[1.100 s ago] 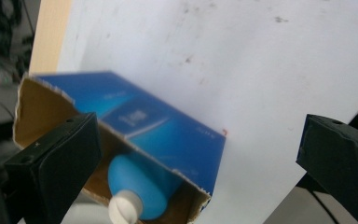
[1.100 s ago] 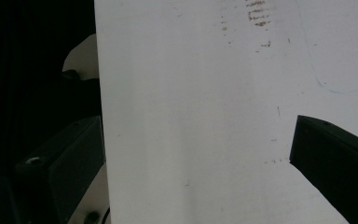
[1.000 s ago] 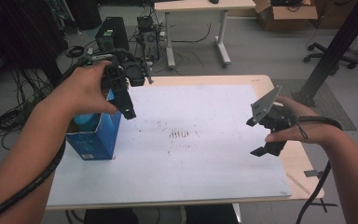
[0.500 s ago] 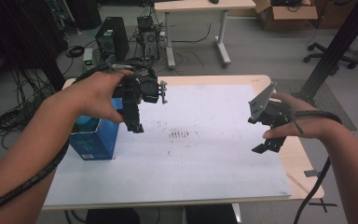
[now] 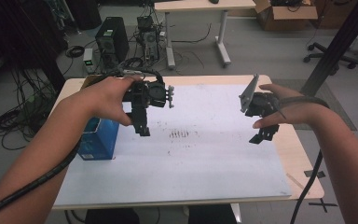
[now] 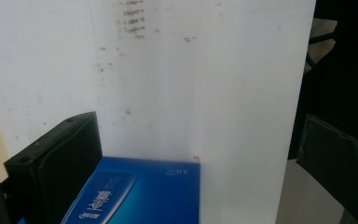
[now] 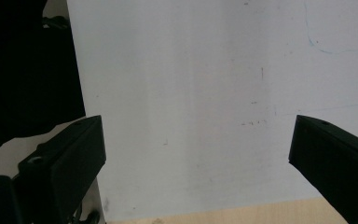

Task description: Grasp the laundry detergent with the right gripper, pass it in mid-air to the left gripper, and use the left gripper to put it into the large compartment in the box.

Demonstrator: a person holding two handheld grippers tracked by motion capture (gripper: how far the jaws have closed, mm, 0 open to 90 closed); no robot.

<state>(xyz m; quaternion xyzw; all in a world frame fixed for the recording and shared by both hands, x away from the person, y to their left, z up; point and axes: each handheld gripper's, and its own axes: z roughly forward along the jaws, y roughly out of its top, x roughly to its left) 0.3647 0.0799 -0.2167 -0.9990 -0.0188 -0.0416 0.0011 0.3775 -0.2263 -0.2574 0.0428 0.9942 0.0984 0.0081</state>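
Blue box (image 6: 140, 196), cut off below, seemingly untouched between spread left gripper (image 6: 191, 154) fingers.

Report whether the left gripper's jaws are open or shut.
Open. In the left gripper view the left gripper has its two black jaws standing wide apart, the blue box showing between them, not clamped.

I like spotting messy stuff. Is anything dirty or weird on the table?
Yes. The white sheet has a patch of small dark smudges near its middle, like rubbed marks. The blue box stands upright and looks undamaged.
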